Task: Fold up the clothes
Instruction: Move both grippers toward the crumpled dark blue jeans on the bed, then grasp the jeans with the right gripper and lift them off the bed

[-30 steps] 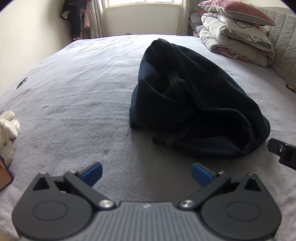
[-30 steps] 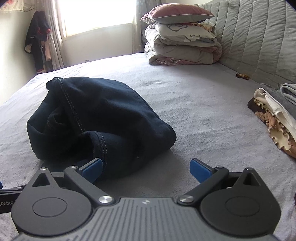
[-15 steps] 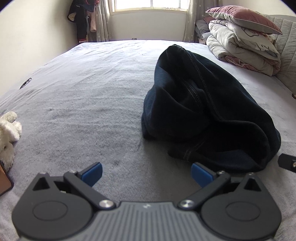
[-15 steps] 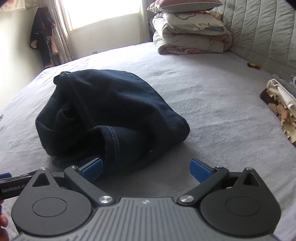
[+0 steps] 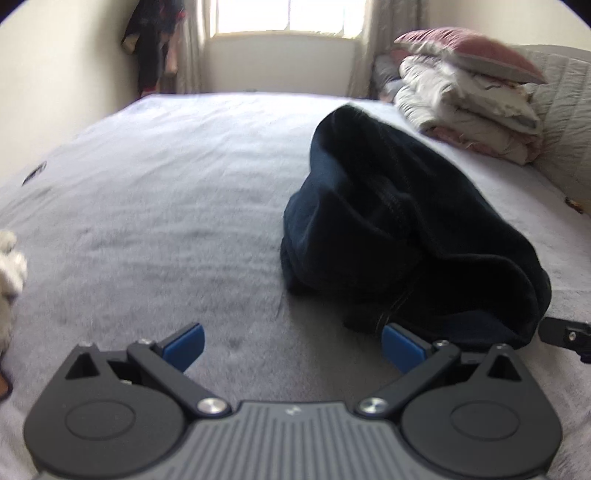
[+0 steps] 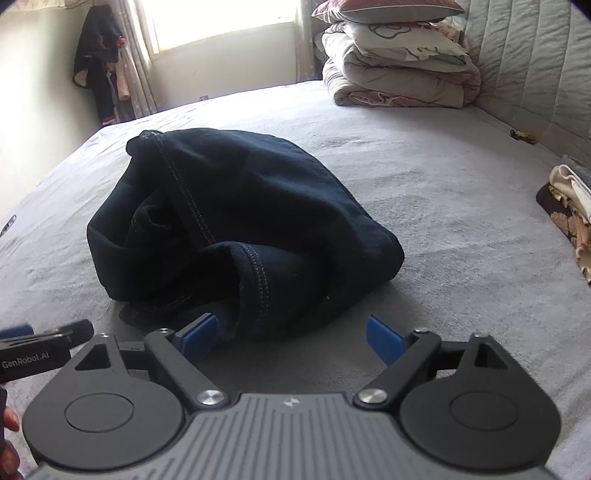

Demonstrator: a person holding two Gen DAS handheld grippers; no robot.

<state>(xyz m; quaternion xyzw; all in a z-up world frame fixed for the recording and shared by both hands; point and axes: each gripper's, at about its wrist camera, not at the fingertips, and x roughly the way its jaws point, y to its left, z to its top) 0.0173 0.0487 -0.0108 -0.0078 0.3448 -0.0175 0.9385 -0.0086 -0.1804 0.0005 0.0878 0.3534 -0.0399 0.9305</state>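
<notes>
Dark navy garment (image 6: pixel 236 229) lies in a crumpled heap on the grey bedspread (image 6: pixel 443 206), roughly mid-bed; everything else placed relative to it.

Right gripper (image 6: pixel 291 336): low at the near edge of the heap, jaws closing. Its blue pads (image 6: pixel 384 341) are apart; the left pad sits just beside a stitched hem fold, and a lobe of cloth lies between the two pads, though neither visibly presses on it.

Left gripper (image 5: pixel 291 347): near the heap's left front corner, fingers spread wide. Right pad (image 5: pixel 400 347) is just beside the trailing dark edge of the garment (contact unclear, the view is blurred); left pad hangs over bare bedspread.

Beyond the garment, toward the quilted headboard (image 6: pixel 524 70): a stack of folded bedding (image 6: pixel 399 77) topped by a pink pillow (image 6: pixel 384 9). Right of the garment, well apart: a small pile of folded, patterned cloth (image 6: pixel 569 218) at the frame edge. Left of the garment, well apart: a white plush toy (image 5: pixel 9 266). Behind it, in the far corner by the window (image 6: pixel 221 22), hanging clothes (image 6: pixel 101 74).
</notes>
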